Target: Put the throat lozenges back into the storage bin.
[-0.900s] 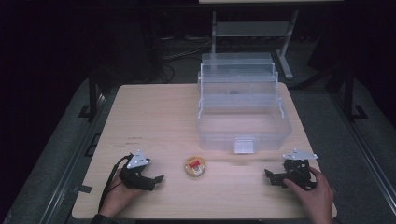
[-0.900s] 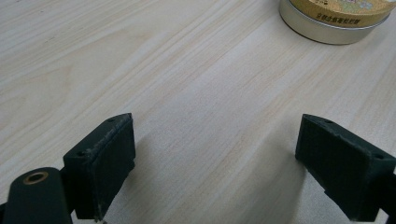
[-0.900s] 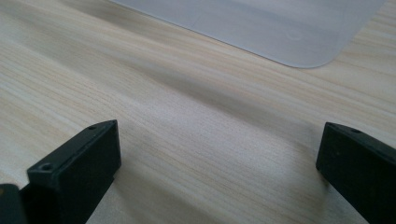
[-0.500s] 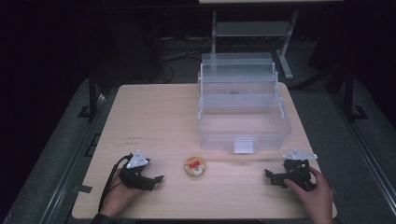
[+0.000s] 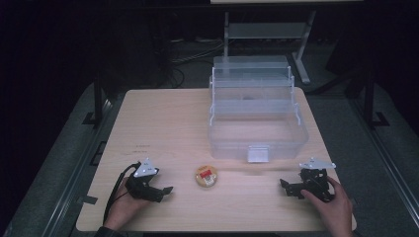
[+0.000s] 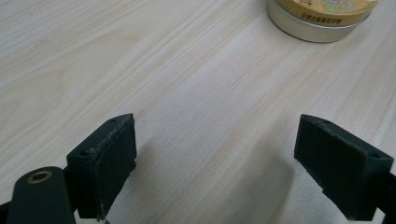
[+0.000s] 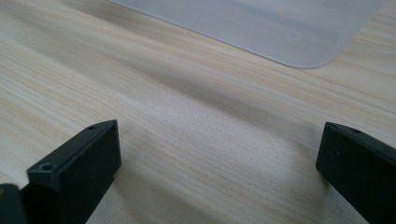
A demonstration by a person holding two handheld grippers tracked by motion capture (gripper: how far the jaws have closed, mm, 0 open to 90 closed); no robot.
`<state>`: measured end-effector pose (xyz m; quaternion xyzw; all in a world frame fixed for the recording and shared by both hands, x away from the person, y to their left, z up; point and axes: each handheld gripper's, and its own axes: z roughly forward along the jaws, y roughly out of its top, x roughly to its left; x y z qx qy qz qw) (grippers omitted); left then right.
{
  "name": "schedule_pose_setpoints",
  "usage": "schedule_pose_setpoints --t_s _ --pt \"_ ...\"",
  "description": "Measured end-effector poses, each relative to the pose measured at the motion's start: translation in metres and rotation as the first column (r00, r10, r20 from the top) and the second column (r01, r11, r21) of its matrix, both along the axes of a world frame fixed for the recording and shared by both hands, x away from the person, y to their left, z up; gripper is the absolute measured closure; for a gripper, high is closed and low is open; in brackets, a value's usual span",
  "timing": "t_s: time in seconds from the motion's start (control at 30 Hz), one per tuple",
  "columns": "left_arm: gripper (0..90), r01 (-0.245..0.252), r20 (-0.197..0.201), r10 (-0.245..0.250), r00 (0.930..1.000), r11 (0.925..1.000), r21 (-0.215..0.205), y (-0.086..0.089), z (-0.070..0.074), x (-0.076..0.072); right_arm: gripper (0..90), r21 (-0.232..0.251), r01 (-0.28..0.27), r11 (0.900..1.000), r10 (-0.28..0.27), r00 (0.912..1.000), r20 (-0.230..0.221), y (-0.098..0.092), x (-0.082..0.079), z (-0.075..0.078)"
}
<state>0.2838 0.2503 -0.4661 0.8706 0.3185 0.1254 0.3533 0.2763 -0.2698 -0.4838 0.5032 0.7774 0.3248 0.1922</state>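
A small round tin (image 5: 206, 177) with a yellow and red lid lies on the wooden table (image 5: 168, 123) near its front edge. Its silver side and lid rim appear at the top of the left gripper view as the tin (image 6: 321, 18). My left gripper (image 5: 164, 191) rests on the table to the tin's left, open, jaws pointing toward the tin. My left gripper (image 6: 217, 168) holds nothing. My right gripper (image 5: 285, 186) rests at the front right, open and empty, jaws pointing left. In its own view my right gripper (image 7: 219, 172) stands over bare wood.
A clear plastic tiered box (image 5: 254, 113) stands open at the table's back right, with a latch (image 5: 258, 153) at its front. Its clear front flap (image 7: 261, 28) lies on the wood ahead of the right gripper. Dark floor and a metal stand lie beyond the table.
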Motion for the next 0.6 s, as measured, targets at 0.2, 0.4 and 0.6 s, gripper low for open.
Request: schedule_pose_setpoints --t_s 0.2,0.4,0.6 --pt "12.5 0.019 -0.018 -0.019 0.9997 0.9998 0.0 0.0 0.004 0.0 0.0 0.0 0.0 1.0 0.0 1.0 0.0 0.0 0.0 0.0" --pt "12.6 0.034 -0.035 -0.033 0.9988 0.9993 0.016 -0.002 0.008 0.001 0.0 0.0 0.0 1.0 0.0 1.0 0.0 0.0 0.0 0.0" --pt "12.7 0.054 -0.05 -0.052 0.9974 0.9978 0.038 -0.008 0.014 0.002 0.0 0.0 0.0 1.0 0.0 1.0 0.0 0.0 0.0 0.0"
